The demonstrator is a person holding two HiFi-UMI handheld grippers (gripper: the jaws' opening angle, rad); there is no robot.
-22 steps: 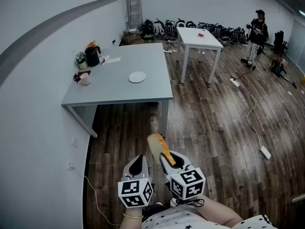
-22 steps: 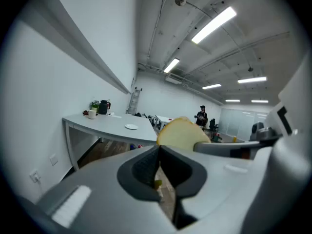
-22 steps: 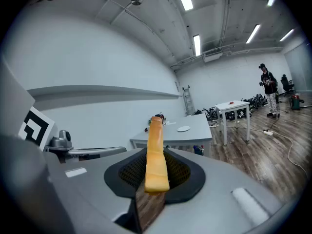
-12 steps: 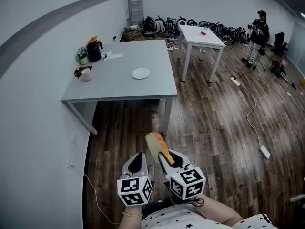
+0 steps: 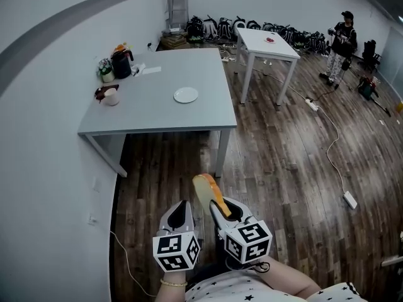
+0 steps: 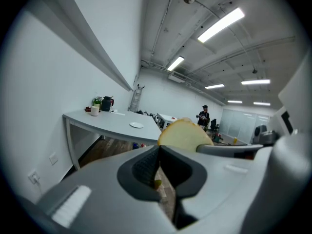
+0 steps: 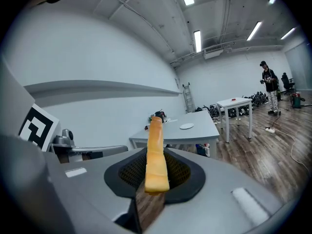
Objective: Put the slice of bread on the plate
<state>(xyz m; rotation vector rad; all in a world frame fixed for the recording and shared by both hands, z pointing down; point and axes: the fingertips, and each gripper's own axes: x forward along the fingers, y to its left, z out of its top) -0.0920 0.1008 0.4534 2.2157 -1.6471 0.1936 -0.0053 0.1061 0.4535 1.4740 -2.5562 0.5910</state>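
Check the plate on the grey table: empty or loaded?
Empty: the plate sits bare on the grey table; the slice of bread is clamped in the right gripper.

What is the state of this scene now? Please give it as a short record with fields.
right hand-held gripper: shut on the slice of bread, which is held on edge
left hand-held gripper: shut, empty
plate: empty, on the grey table
bread and plate: apart, with wooden floor between them
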